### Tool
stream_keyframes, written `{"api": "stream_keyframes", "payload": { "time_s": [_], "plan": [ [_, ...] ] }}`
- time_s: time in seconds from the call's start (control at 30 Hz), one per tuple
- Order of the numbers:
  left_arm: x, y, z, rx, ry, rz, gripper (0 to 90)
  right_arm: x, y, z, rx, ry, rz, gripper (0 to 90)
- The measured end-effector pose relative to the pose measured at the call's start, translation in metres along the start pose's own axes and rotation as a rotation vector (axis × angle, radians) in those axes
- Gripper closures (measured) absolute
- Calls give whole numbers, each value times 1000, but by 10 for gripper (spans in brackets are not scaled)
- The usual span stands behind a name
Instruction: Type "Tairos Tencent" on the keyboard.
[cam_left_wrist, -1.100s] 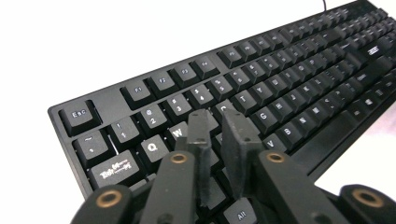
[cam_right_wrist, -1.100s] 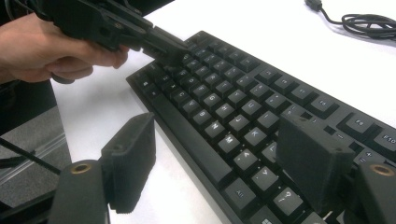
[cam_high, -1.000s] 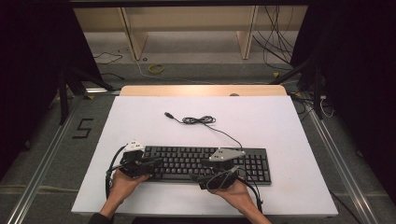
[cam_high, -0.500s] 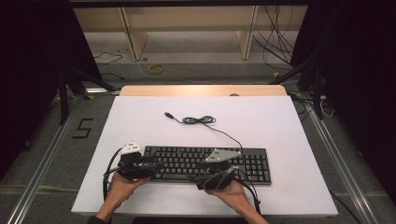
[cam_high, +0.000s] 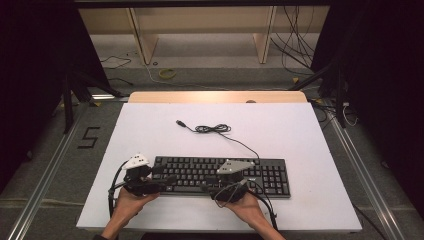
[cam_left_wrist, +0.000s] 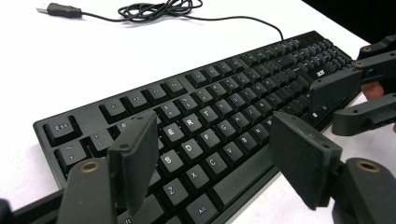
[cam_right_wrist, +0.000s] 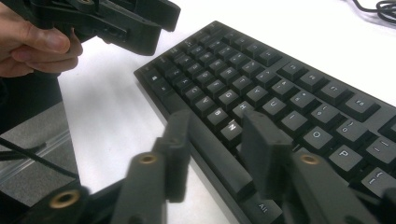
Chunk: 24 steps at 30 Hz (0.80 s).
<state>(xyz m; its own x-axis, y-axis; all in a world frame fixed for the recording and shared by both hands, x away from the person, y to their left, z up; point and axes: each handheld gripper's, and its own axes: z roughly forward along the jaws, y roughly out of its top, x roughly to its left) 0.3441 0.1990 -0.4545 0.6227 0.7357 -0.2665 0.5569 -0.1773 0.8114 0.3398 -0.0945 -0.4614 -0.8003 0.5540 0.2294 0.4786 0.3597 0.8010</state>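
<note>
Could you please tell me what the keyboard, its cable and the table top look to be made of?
The keyboard looks like matte black plastic: moulded keycaps with pale printed letters and a dull sheen. Its cable seems rubber- or vinyl-coated, since it coils loosely and ends in a moulded plug. The table top is a flat, matte white sheet, perhaps laminate or board; the wooden-looking strip at its far edge leaves that open.

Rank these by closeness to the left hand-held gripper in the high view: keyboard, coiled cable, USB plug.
1. keyboard: directly beside the left hand-held gripper, which is at its left end.
2. USB plug and coiled cable: both farther back, too close to call.
</note>
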Motion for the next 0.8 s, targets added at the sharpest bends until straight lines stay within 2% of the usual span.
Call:
{"api": "stream_keyframes", "payload": {
  "time_s": [0.03,0.07,0.17,0.4,0.8],
  "plan": [
    [-1,0,-1,-6,1,-4,322,1,0,1,3,5,-1,690],
    [-1,-1,-1,-10,1,-5,322,1,0,1,3,5,-1,690],
    [-2,-1,-2,-12,2,-2,317,1,0,5,15,-2,-11,771],
    [-2,-4,-4,-24,9,-4,296,3,0,12,36,-8,-18,872],
    [-1,-9,-10,-44,16,-10,290,4,-2,22,66,-31,-34,900]
  ]
}}
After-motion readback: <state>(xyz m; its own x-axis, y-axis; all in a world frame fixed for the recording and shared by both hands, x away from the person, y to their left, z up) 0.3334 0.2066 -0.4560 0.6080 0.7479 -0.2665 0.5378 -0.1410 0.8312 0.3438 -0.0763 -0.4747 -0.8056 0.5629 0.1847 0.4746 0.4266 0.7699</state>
